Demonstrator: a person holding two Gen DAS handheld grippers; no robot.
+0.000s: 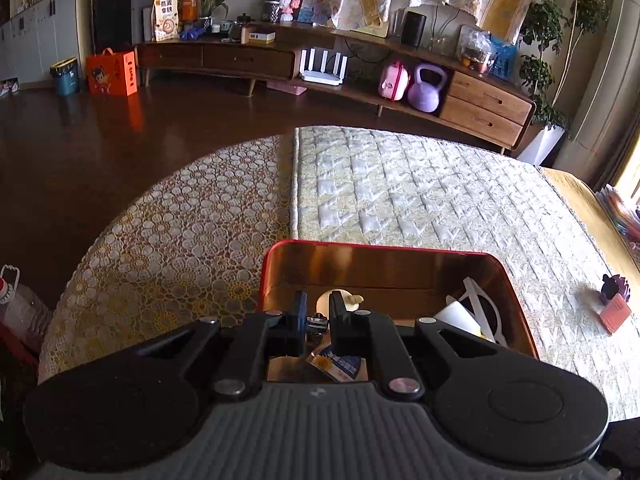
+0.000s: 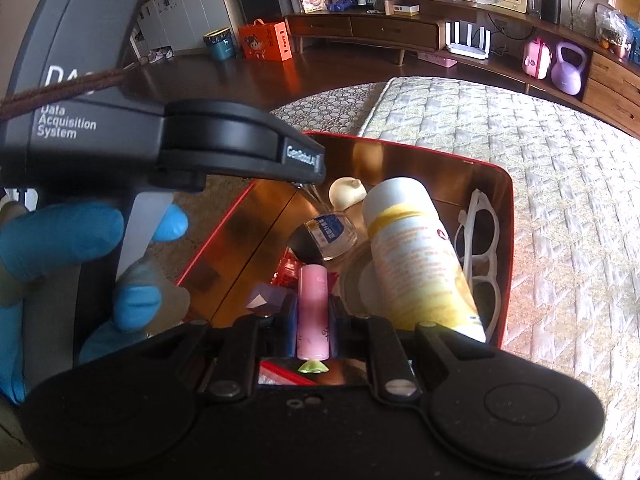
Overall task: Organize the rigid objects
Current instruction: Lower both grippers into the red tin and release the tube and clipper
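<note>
A red tin (image 1: 384, 246) with a coppery inside lies on the bed. My left gripper (image 1: 318, 312) hangs over its near left part, shut on a small metal piece (image 1: 317, 322) that I cannot identify. In the right wrist view the left gripper (image 2: 312, 168) hovers above the red tin (image 2: 508, 200). My right gripper (image 2: 313, 308) is shut on a pink tube (image 2: 313, 300), held lengthwise over the tin. Inside lie a white and yellow bottle (image 2: 416, 248), white glasses (image 2: 480, 248), a cream figure (image 2: 348, 194), a small blue-labelled bottle (image 2: 332, 232) and a purple piece (image 2: 268, 300).
The tin rests on a quilted mattress (image 1: 400, 184) with a lace cover (image 1: 180, 220) to its left. A small purple and pink object (image 1: 616, 308) lies at the right. A plastic bottle (image 1: 20, 308) stands at the bed's left. A blue-gloved hand (image 2: 60, 240) holds the left gripper.
</note>
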